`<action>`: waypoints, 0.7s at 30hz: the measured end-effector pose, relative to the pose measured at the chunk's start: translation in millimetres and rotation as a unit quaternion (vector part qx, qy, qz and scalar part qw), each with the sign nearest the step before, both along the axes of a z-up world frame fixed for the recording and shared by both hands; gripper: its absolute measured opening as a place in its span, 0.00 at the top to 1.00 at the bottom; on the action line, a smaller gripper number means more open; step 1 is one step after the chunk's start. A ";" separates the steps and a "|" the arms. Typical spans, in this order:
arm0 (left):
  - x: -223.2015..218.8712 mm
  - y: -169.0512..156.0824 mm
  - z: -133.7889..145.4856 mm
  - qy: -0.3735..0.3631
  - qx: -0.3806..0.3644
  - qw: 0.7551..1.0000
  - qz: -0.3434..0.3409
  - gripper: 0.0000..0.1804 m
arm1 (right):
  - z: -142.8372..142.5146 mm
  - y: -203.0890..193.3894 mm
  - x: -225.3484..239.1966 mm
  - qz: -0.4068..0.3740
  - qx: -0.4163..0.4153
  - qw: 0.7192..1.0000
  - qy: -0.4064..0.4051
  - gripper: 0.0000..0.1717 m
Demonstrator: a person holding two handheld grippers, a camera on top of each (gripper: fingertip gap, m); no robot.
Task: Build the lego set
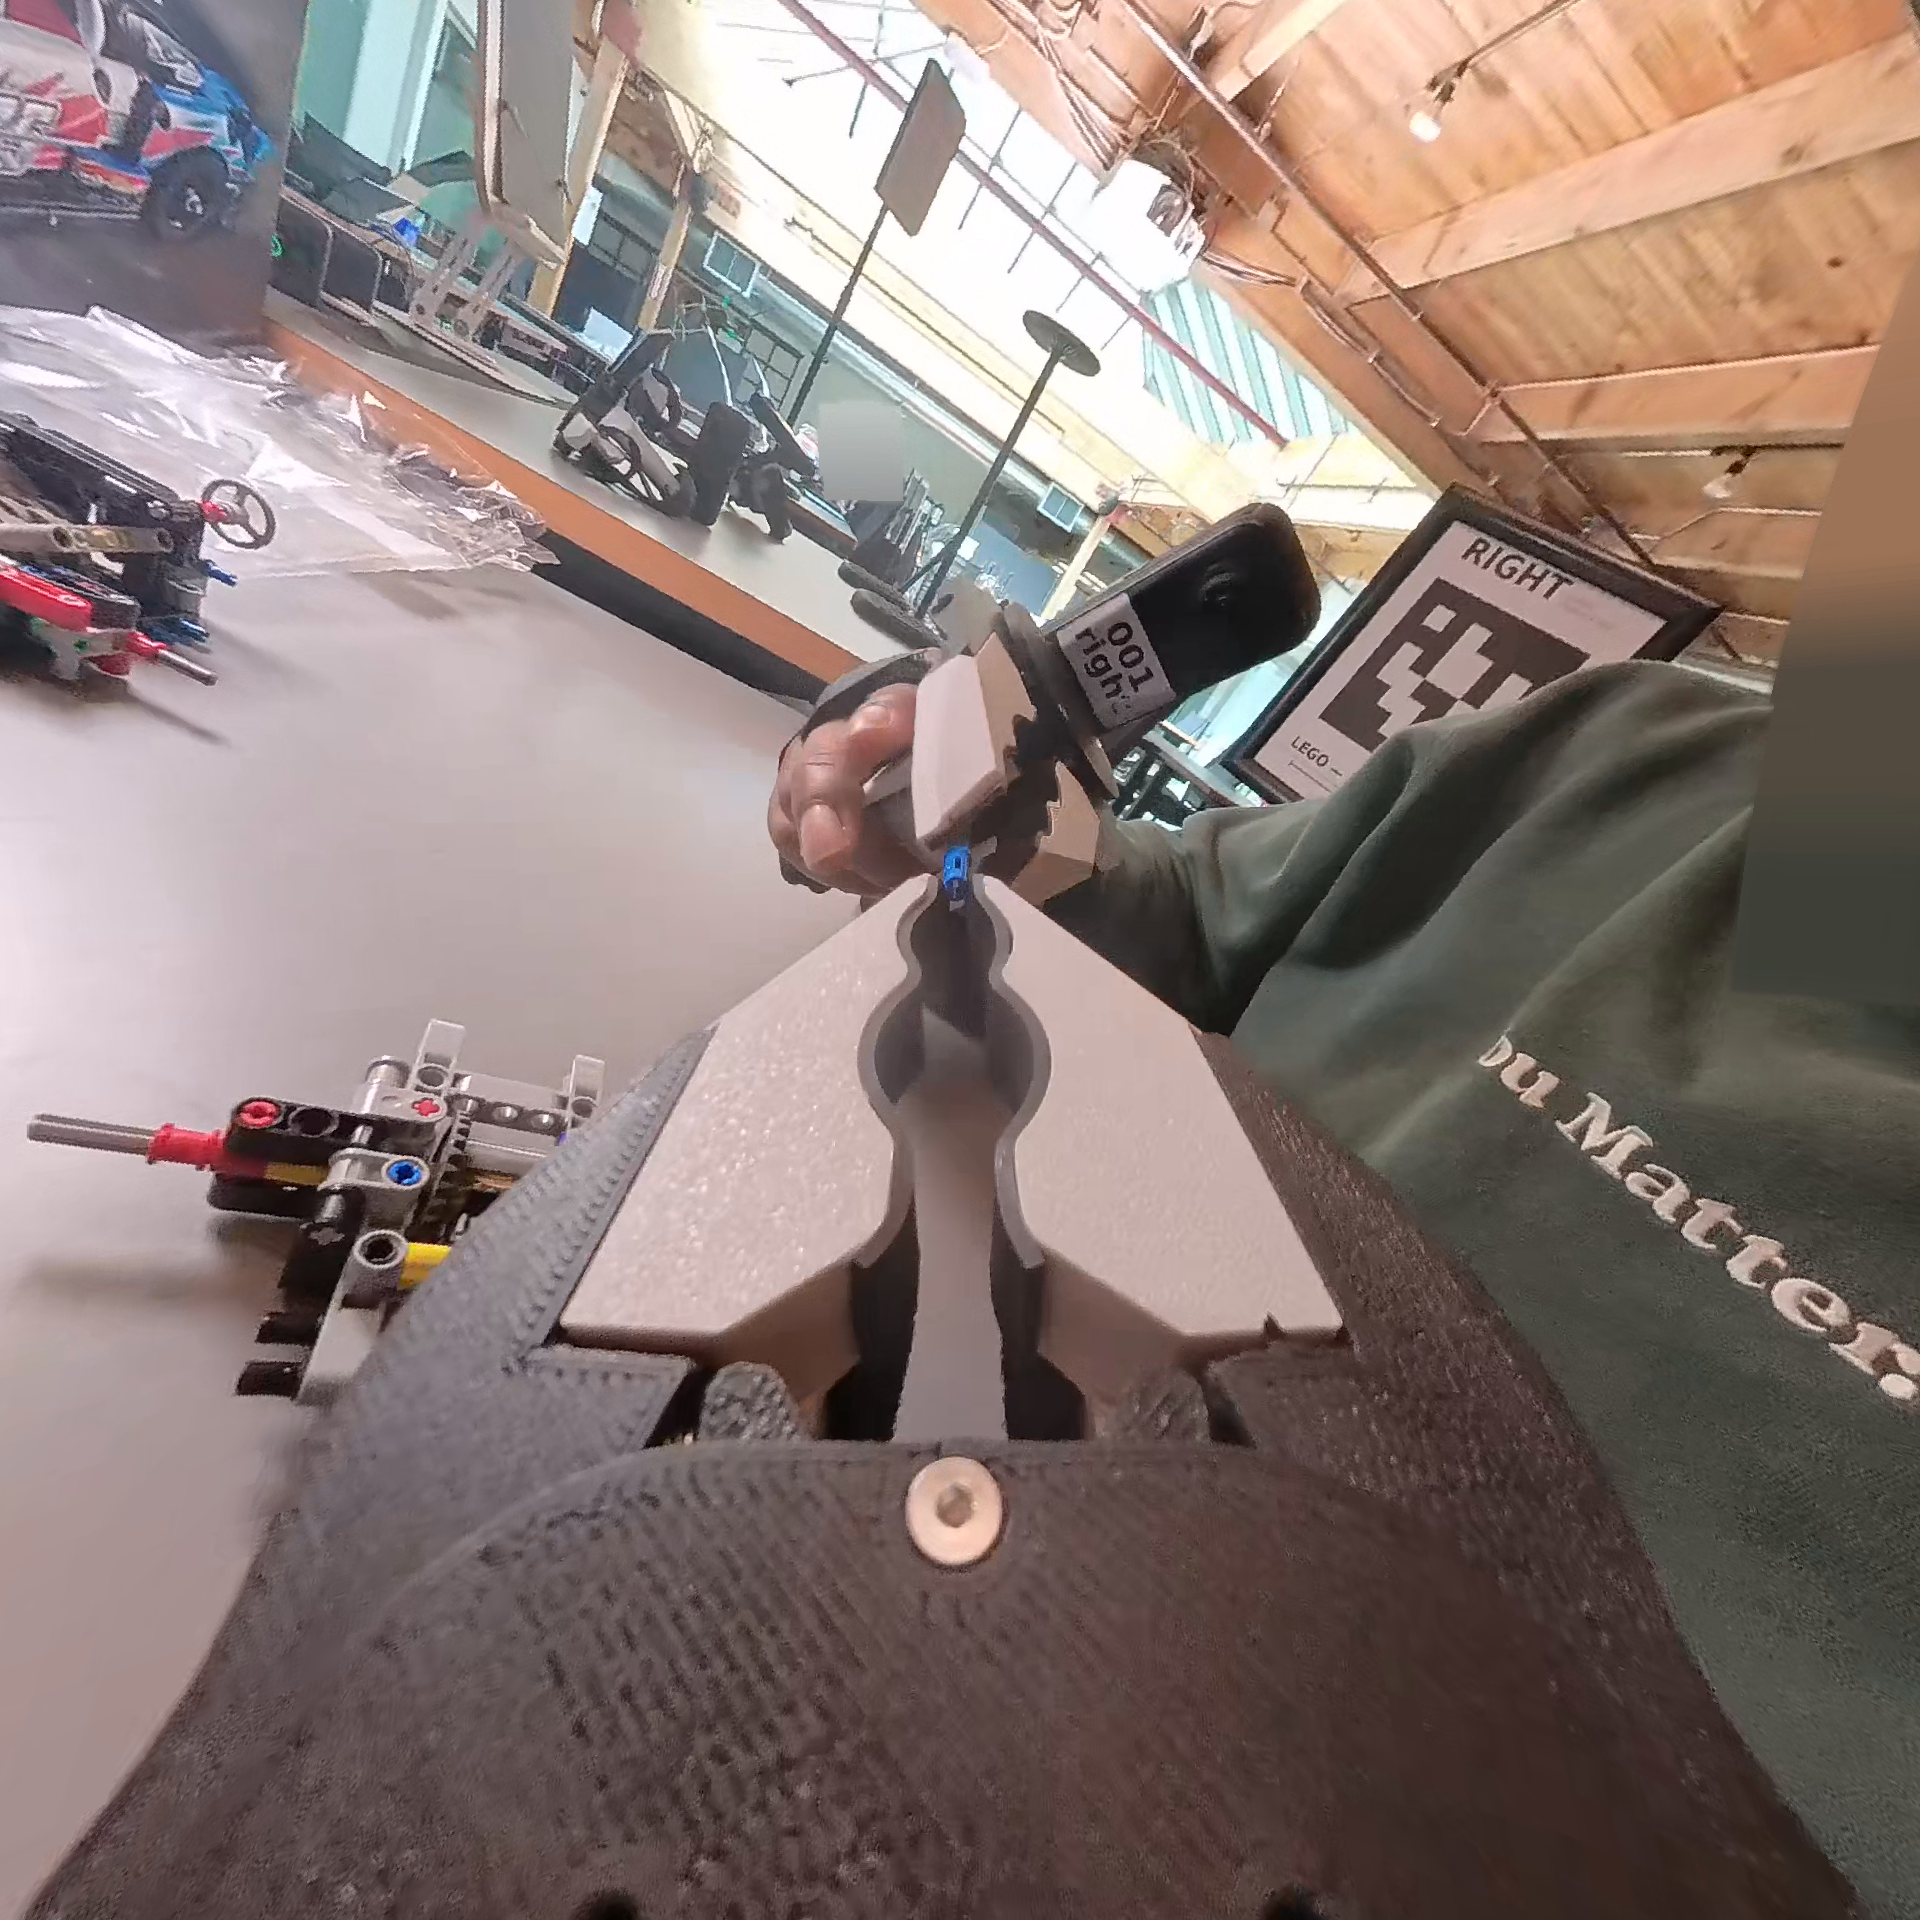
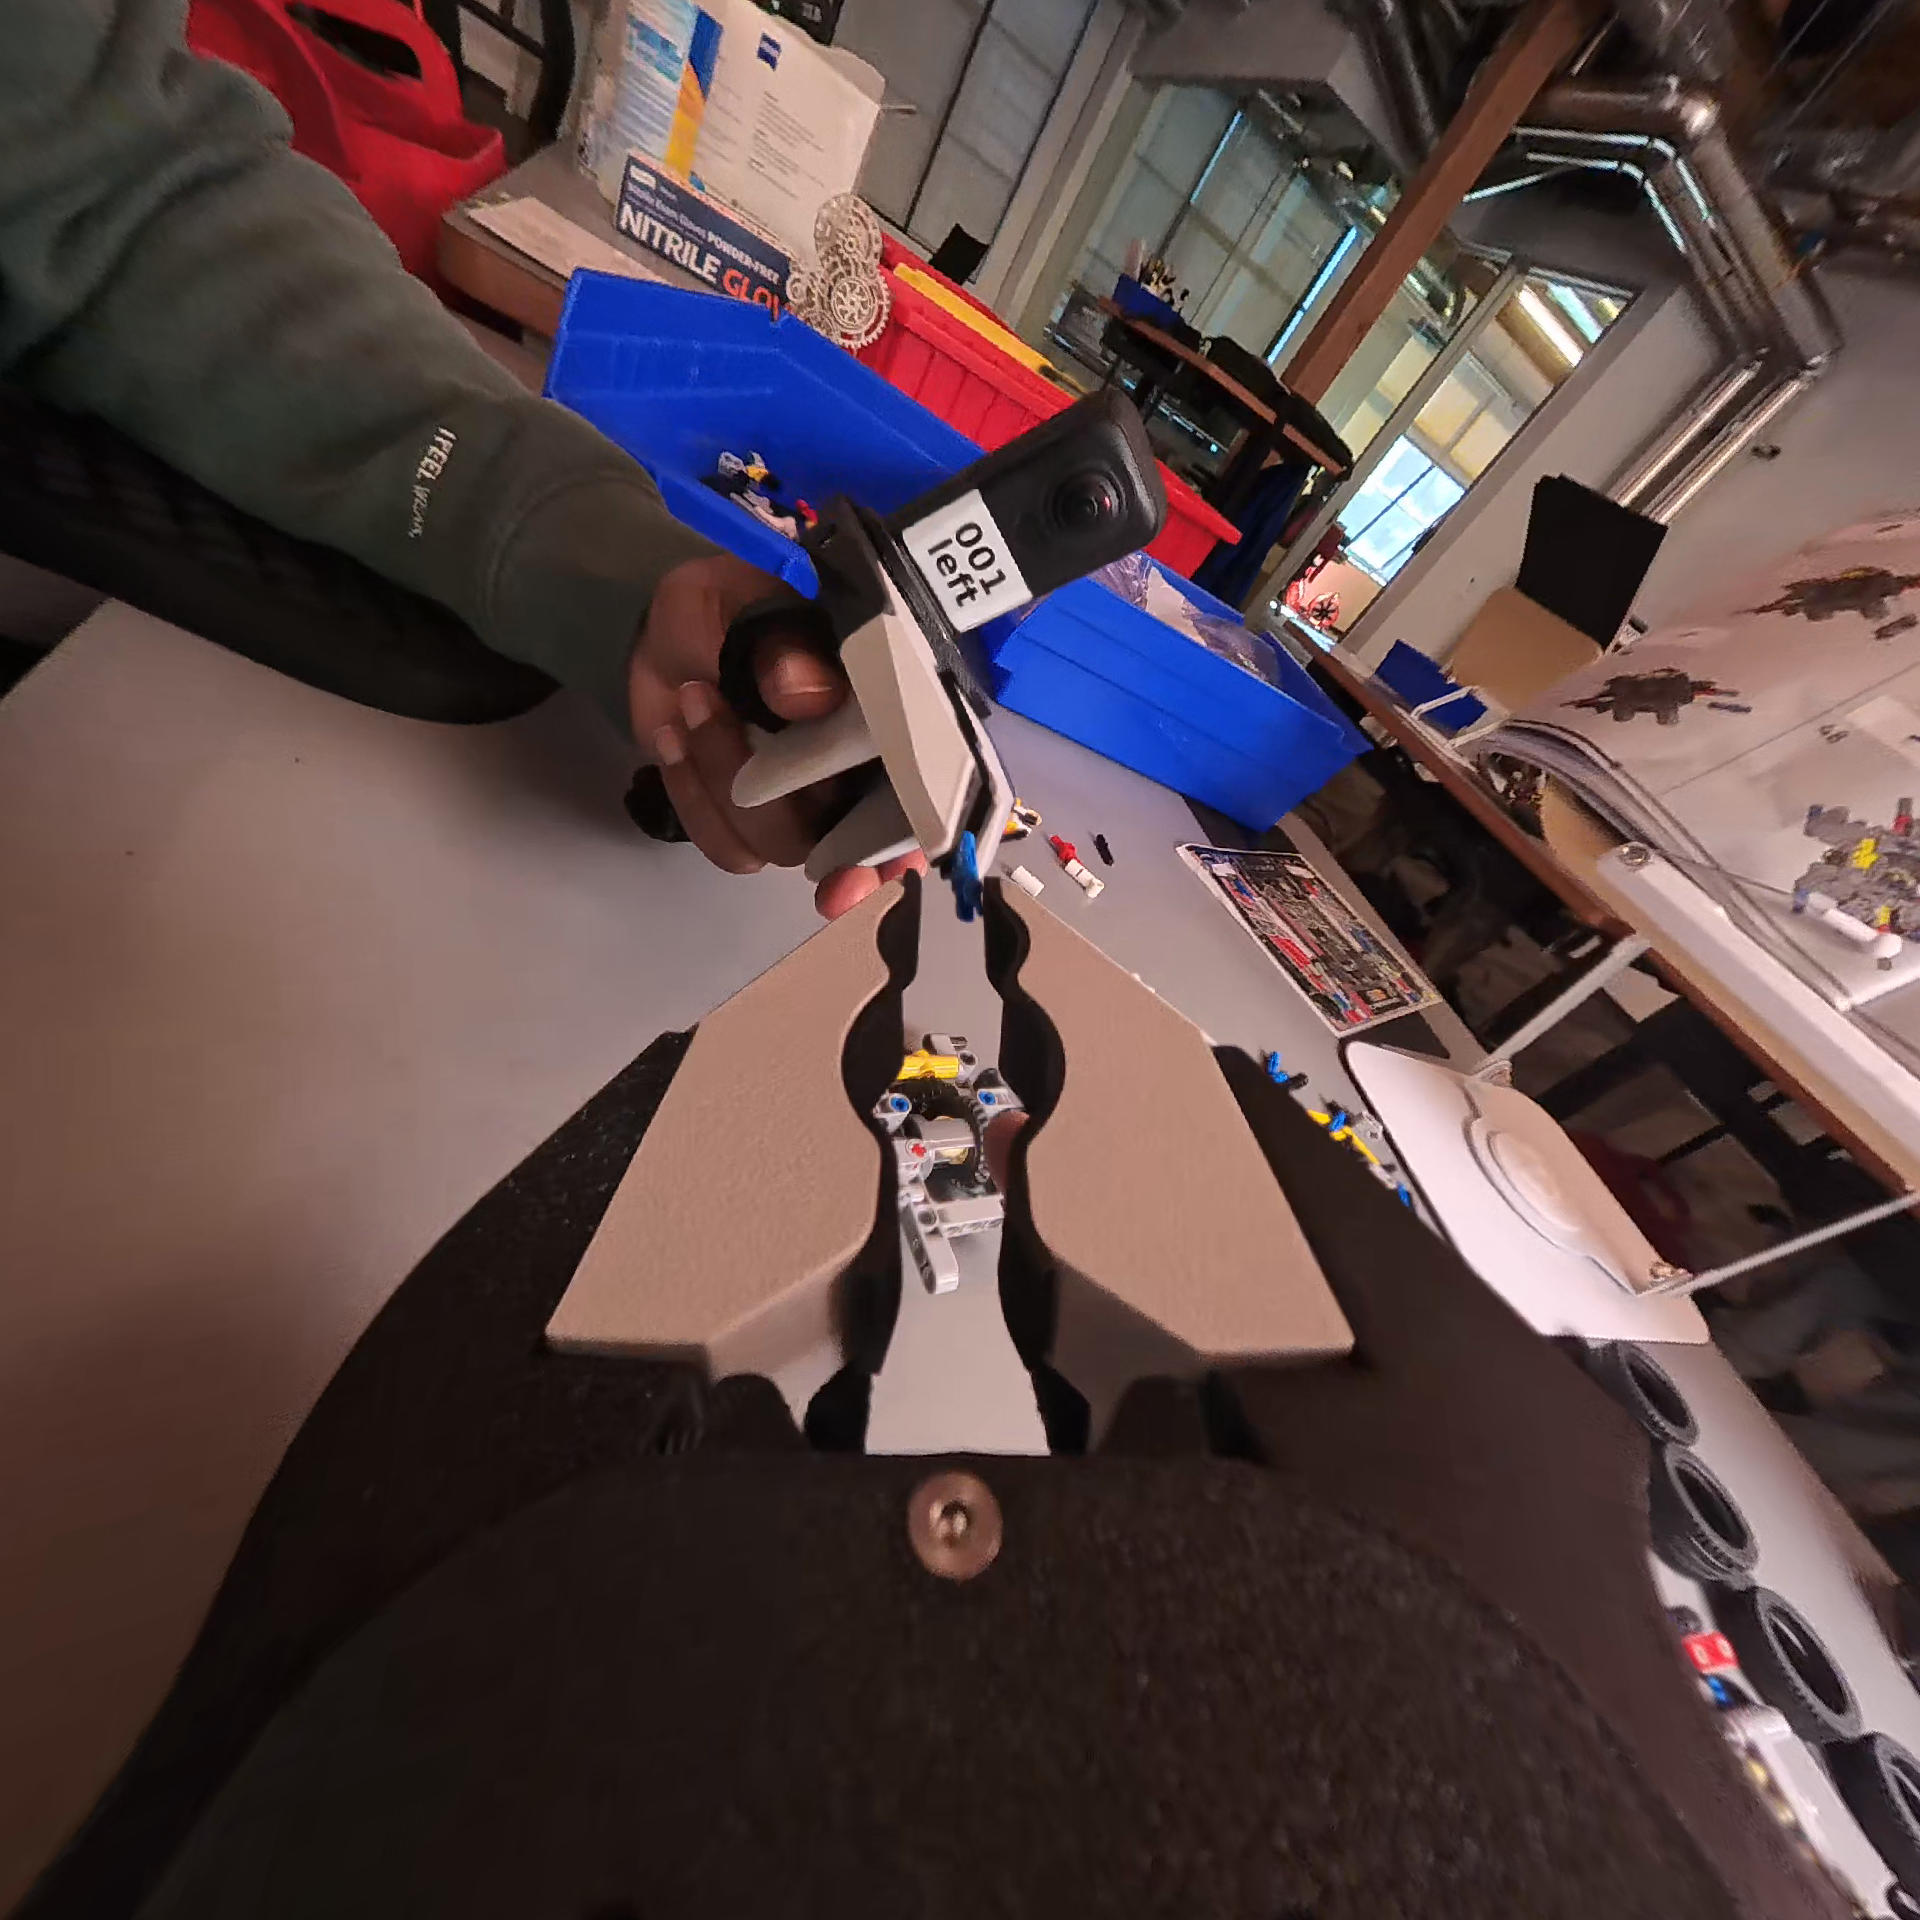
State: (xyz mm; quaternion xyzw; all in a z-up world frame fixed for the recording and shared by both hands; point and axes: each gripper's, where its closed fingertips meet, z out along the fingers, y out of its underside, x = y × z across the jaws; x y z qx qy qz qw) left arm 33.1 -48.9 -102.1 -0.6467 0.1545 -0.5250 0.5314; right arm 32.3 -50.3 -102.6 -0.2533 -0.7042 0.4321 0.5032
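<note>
**Left wrist view**
- Left gripper (image 1: pixel 956 896): clenched, fingertips nearly meeting on a small blue pin (image 1: pixel 955 865). The pin stands out just past the tips. A dark shape lies in the slot behind it; what it is cannot be told.
- Right gripper (image 1: pixel 987 844): straight ahead of the left gripper and tip to tip with it, held in a hand (image 1: pixel 831 790). Its tips sit at the pin's far end.
- Grey-and-black brick assembly (image 1: pixel 395 1143): on the surface (image 1: pixel 416 831), left of and below the left gripper, well apart from the pin.
- Larger part-built model (image 1: pixel 94 582): far ahead to the left.

**Right wrist view**
- Right gripper (image 2: pixel 951 899): released, with its fingertips apart. The blue pin (image 2: pixel 966 883) hangs between them, nearer the right-hand tip, and neither pad visibly presses on it.
- Left gripper (image 2: pixel 971 831): just ahead and above, seen edge-on, pinching the pin's upper end.
- Brick assembly (image 2: pixel 940 1153): on the surface below, seen through the finger slot.
- Loose small pieces (image 2: pixel 1070 862) and a printed booklet (image 2: pixel 1309 935): ahead to the right.
- Blue bin (image 2: pixel 1143 665): beyond them.

**Handling note (judgement)**
- The pin is tiny and is held by one end only. It should stay centred and square between the open tips, because an off-centre squeeze could tilt it or flick it away.
</note>
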 end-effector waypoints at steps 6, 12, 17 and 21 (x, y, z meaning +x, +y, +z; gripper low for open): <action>3.9 -0.7 -3.0 -0.005 -0.013 1.000 -0.012 0.99 | -2.1 -0.5 -0.5 -0.002 0.006 1.000 -0.002 0.98; 3.5 0.3 -6.3 -0.007 -0.027 1.000 -0.014 0.98 | -5.0 0.0 -0.3 0.002 -0.003 1.000 -0.017 0.98; -33.7 21.7 -30.5 0.116 -0.039 0.988 0.093 0.85 | -13.2 34.1 -2.5 -0.046 -0.029 0.997 -0.052 0.98; -87.9 41.8 -80.4 0.273 -0.120 0.934 0.199 0.82 | -51.8 62.1 0.2 -0.081 -0.032 0.984 -0.154 0.98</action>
